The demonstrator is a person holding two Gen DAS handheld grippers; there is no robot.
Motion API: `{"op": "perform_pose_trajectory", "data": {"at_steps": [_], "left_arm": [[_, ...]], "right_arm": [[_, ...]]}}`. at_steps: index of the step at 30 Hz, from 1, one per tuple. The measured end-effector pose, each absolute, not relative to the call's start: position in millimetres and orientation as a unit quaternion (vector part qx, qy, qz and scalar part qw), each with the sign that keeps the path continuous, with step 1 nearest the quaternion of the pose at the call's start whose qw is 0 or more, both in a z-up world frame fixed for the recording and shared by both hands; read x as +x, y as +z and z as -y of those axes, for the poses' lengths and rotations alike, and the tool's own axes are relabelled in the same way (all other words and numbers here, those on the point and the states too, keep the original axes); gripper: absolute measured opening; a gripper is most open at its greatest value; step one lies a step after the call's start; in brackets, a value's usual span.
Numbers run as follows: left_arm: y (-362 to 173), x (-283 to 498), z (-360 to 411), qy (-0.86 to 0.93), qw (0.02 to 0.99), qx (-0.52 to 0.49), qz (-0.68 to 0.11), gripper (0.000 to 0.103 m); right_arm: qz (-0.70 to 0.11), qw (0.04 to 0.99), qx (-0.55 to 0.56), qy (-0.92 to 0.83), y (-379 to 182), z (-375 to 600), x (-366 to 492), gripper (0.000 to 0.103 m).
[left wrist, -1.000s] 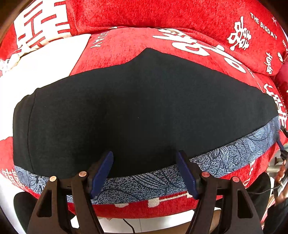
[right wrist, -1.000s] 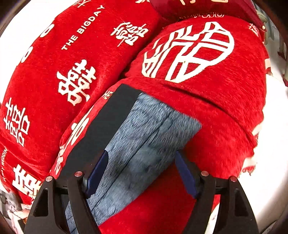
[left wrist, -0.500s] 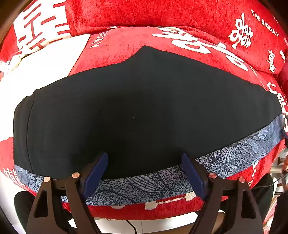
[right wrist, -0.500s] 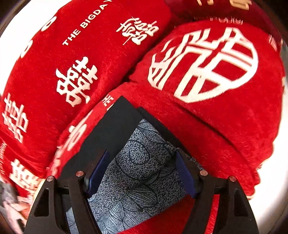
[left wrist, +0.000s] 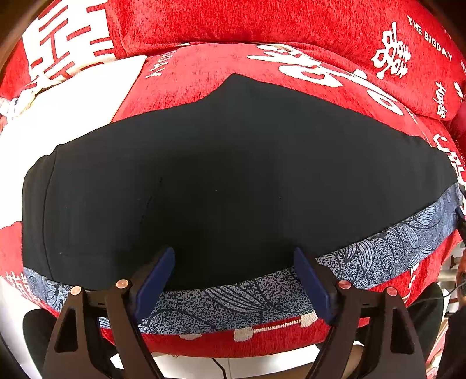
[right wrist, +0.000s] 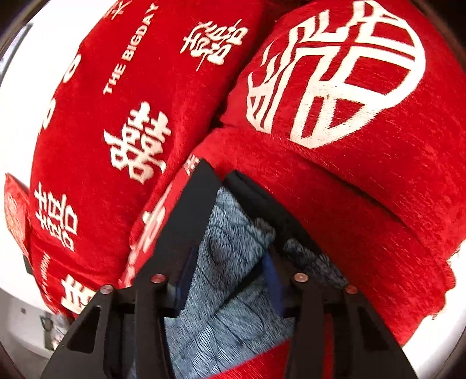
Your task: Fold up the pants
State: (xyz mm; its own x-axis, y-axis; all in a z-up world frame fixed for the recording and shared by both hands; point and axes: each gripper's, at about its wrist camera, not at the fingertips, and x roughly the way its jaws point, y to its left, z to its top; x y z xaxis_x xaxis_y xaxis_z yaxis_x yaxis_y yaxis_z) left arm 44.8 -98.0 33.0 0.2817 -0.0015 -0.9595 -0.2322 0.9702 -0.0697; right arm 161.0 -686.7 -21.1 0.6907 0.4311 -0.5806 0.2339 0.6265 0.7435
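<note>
Closest to me is my left gripper point(left wrist: 233, 262). Its jaws are wide open and hold nothing. They point down at the near edge of the pants point(left wrist: 233, 175), one on each side of a bit of that edge. I think it waits there so it can grab the edge when the fold starts.

My right gripper point(right wrist: 231, 262) is at one end of the pants point(right wrist: 233, 230). Its jaws have just been closing, and the cloth is between them. The cloth is bunched up there, so I think they are pinching it now. The picture is a little blurry, so I am not fully sure how hard they press. I think I hold this end so I can lift it and bring it over.

The pants are black and lie flat and spread out on a red sofa seat point(left wrist: 204, 73). A blue band point(left wrist: 378, 250) with leaf shapes runs along the near edge. It looks like one layer peeking out from under the black one. So the pants may already be folded once the long way, leg on leg.

Behind the pants stands a red back cushion point(left wrist: 262, 23) with white signs on it. By the right gripper there is a fat red armrest point(right wrist: 335, 87) with a big white sign. It is close, so I must lift with care there.
</note>
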Motion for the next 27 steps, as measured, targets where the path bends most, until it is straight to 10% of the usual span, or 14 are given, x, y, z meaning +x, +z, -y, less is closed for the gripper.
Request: {"op": "perform_pose_trajectory", "data": {"at_steps": [2,3,4,14,27], "left_arm": [[33,45,99,0.074,0.794,-0.100,-0.595,0.084],[34,45,98,0.073,0.794,-0.102,-0.595,0.084],[33,45,97,0.073,0.794,-0.103,-0.595,0.084],[56,45,107,0.039,0.806,-0.115,-0.579,0.084],[46,40,109,0.036,0.794,-0.115,-0.596,0.084]], "right_arm": [[-0.397,0.817,0.412,0.068,-19,682,172,0.043],[-0.413,0.822,0.387,0.060,-15,677,177,0.010],[-0.428,0.822,0.370,0.056,-12,671,181,0.006],[-0.347,0.912,0.221,0.011,125,624,110,0.006],[-0.440,0.883,0.122,-0.109,57,616,134,0.006]]}}
